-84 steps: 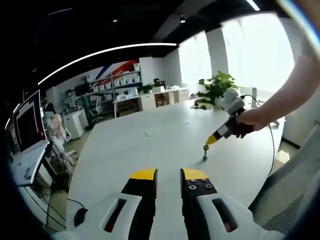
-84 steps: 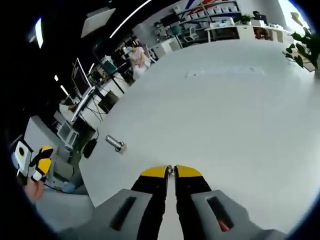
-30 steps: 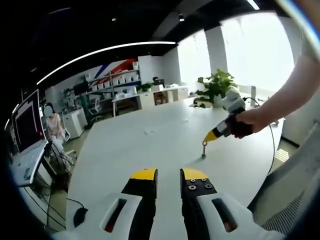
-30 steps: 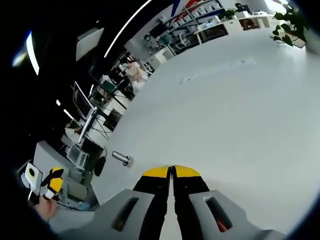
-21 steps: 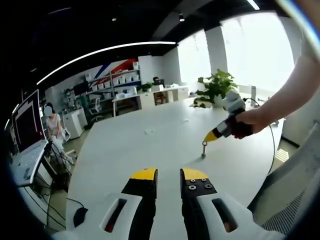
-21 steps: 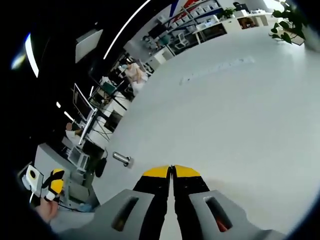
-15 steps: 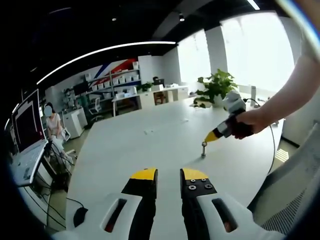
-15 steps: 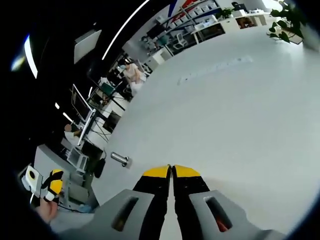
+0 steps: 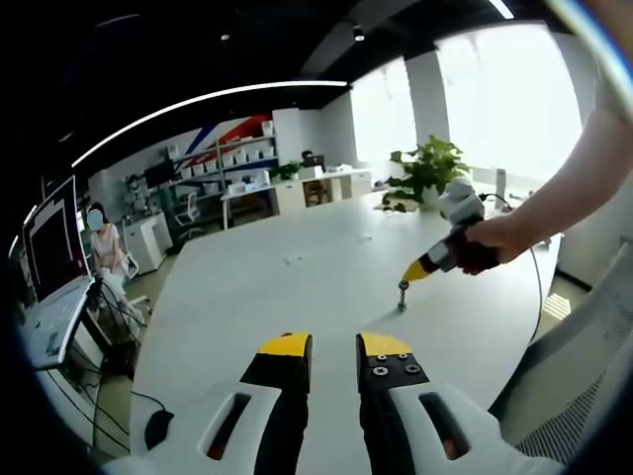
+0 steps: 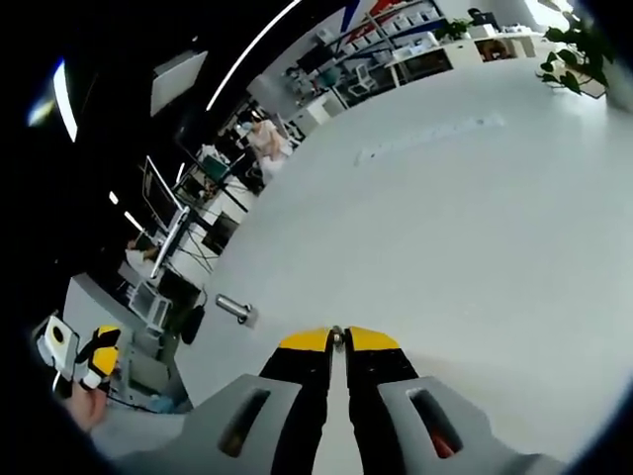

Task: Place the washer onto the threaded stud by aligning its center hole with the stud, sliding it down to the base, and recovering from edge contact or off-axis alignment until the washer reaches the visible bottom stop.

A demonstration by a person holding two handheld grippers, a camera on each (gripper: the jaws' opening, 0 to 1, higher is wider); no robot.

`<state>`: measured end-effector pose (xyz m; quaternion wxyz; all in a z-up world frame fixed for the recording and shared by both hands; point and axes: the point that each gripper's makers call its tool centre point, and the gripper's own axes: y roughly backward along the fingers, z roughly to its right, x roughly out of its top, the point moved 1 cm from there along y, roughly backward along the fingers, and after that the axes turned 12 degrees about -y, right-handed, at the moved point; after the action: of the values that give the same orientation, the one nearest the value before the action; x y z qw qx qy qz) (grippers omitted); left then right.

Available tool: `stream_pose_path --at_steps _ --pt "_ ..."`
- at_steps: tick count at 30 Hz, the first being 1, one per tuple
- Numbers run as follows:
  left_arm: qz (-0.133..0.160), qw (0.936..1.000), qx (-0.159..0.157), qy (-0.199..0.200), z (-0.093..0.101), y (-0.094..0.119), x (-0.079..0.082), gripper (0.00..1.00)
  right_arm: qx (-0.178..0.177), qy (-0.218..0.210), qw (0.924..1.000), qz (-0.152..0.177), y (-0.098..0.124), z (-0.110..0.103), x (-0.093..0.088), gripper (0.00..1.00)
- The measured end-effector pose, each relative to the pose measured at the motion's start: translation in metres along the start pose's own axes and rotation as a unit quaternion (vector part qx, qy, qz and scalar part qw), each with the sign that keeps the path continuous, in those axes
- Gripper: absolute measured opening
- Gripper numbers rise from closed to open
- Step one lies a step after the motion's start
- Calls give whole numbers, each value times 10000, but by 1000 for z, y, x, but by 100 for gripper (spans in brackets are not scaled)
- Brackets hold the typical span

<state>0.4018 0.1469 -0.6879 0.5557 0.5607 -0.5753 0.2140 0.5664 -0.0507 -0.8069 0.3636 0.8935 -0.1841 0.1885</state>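
Right claw (image 9: 410,272) pinches the washer (image 10: 337,336) just above the threaded stud (image 9: 403,297) on the table (image 9: 297,287), left claw (image 9: 333,344) narrowly parted and idle; alignment step, I judge: next, center the hole and lower.

A long white tabletop (image 9: 297,287) runs through an open office under a dark ceiling crossed by a curved light strip (image 9: 198,104). Bright windows (image 9: 495,109) line the right side, with a potted plant (image 9: 427,170) at the tabletop's far right corner. Beyond the far edge stand white shelves (image 9: 232,163) and desks. Off the left edge a monitor (image 9: 54,247) glows, and a seated person (image 9: 107,252) waits near it.
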Motion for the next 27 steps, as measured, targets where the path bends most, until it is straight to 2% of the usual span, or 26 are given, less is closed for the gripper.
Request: stream_pose_path --at_steps 9,27 --pt "-4 10000 4 15 0 0 0 16 41 -63 10000 56 0 -2 3 5" --pt "-13 10000 -21 3 1 0 0 16 269 -738 9966 240 3 -1 7 5"
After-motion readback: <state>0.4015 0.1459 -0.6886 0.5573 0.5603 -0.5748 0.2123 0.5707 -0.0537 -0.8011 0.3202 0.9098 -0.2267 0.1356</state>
